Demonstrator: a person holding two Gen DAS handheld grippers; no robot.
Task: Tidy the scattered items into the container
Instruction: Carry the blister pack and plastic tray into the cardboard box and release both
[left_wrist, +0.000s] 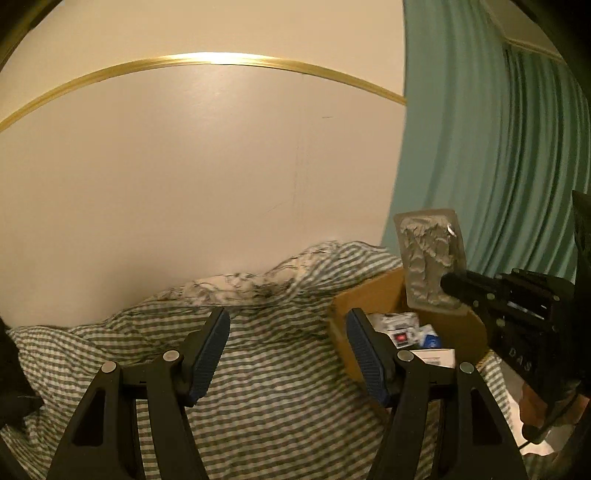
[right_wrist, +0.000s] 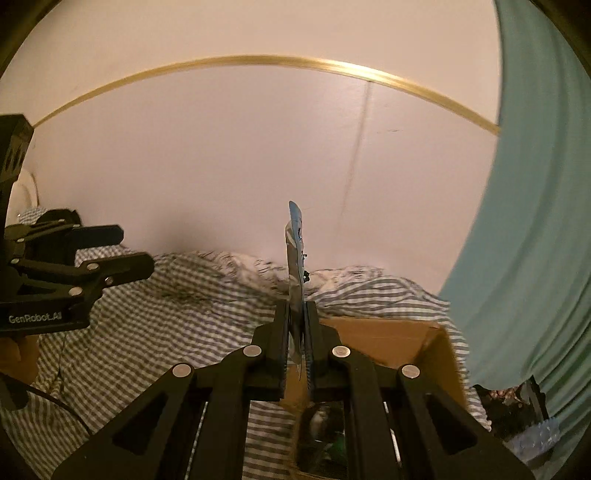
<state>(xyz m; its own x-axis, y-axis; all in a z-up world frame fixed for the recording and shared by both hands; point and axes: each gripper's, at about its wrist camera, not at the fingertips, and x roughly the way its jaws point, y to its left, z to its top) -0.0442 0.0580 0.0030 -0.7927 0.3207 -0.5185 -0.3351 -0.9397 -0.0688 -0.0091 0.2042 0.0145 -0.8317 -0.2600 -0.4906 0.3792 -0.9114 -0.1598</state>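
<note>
Blister pack (left_wrist: 432, 258) upright, pinched in right claw (left_wrist: 448, 286) above cardboard box (left_wrist: 369, 295); left claw (left_wrist: 288, 347) spread, empty.

Black left gripper (left_wrist: 288, 354): blue ribbed pads, silver rivets, white "GenRobot.AI" lettering.

Left hand-held gripper (left_wrist: 288, 354) jaws apart and empty, right hand-held gripper (right_wrist: 296, 332) clamped tight, both angled slightly downward

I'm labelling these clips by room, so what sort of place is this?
Most likely a bedroom: rumpled checked bedding covers the surface, a green curtain hangs beside a plain wall, and a cardboard box sits on the bedding.
</note>
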